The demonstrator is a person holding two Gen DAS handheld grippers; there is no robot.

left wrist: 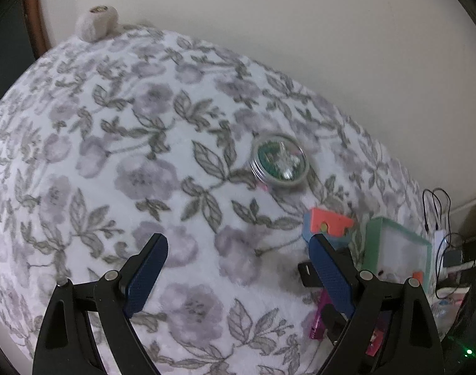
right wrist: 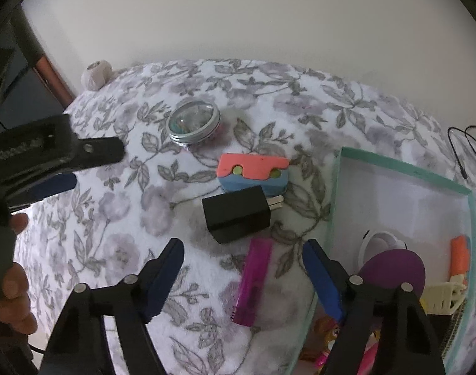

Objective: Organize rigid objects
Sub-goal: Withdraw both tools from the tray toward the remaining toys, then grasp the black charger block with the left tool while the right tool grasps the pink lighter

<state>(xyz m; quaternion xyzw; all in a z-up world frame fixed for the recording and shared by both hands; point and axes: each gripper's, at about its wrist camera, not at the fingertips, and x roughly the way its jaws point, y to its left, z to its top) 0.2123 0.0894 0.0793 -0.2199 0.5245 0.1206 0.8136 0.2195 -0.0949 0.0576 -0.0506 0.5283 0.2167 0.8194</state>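
While both claws gape empty, the magenta lighter (right wrist: 253, 282) lies beside the box (right wrist: 334, 193).

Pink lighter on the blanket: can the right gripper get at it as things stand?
Probably yes. The right gripper is open, the pink lighter lies flat between its fingers' line, and nothing covers it. The black charger sits just beyond, the box wall beside.

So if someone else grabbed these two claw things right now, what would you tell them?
Left gripper: open, empty, above the floral blanket.
Right gripper: open, empty, just above the pink lighter.
Done: several toys already lie in the green-rimmed box.
Left on the blanket: lighter, black charger, coral-and-blue block, round tin. The lighter looks the likeliest next pick.
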